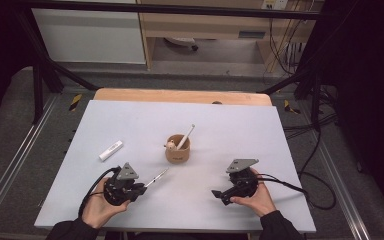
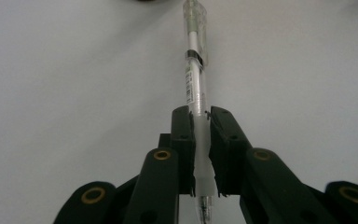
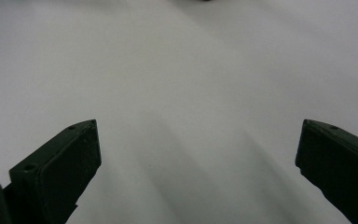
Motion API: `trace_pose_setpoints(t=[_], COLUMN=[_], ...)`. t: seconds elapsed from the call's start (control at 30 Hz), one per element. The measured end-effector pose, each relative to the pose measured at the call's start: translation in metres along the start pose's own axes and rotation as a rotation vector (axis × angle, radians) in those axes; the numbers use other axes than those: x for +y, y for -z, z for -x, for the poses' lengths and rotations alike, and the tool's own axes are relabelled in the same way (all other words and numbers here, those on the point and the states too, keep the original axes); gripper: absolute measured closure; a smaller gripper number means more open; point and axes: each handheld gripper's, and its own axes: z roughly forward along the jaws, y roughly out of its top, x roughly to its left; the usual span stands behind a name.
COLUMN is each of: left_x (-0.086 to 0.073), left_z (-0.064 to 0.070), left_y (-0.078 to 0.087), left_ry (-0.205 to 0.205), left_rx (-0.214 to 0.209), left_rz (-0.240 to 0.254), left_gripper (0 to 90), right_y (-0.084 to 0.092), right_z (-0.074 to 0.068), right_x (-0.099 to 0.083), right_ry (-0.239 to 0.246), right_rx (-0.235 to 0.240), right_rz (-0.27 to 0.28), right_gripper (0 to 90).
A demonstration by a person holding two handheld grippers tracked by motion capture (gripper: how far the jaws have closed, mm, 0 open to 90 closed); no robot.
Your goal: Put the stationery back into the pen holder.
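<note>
My left gripper (image 1: 141,188) sits at the near left of the white table, shut on a clear pen (image 1: 156,178) that sticks out toward the cup. In the left gripper view the pen (image 2: 195,79) runs straight up between the two black pads (image 2: 182,140), its tip showing below them. A brown cup (image 1: 178,149) stands mid-table with a white pen (image 1: 186,136) and a small figure (image 1: 170,145) in it. My right gripper (image 1: 217,194) rests at the near right, jaws wide apart over bare table (image 3: 186,107), nothing between them.
A white marker or eraser stick (image 1: 111,150) lies left of the cup. The white table top (image 1: 230,125) ends in a wooden strip (image 1: 180,95) at the far side. Black cables (image 1: 305,190) trail off the right edge.
</note>
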Motion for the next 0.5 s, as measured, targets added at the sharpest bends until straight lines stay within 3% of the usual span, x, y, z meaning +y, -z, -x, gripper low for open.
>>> trace_pose_setpoints(t=[0.23, 0.5], left_x=[0.018, 0.037], left_z=[0.004, 0.009], left_y=[-0.006, -0.013], left_ry=[-0.053, -0.093], left_rx=[-0.026, -0.059], left_rz=[-0.015, -0.031], left_gripper=[79.8, 79.8], right_y=[-0.004, -0.009], right_z=[-0.012, -0.029], right_x=[0.011, 0.029], right_ry=[0.061, 0.168], right_rx=[-0.007, -0.011], right_rz=[-0.012, -0.038], right_gripper=[1.1, 1.4])
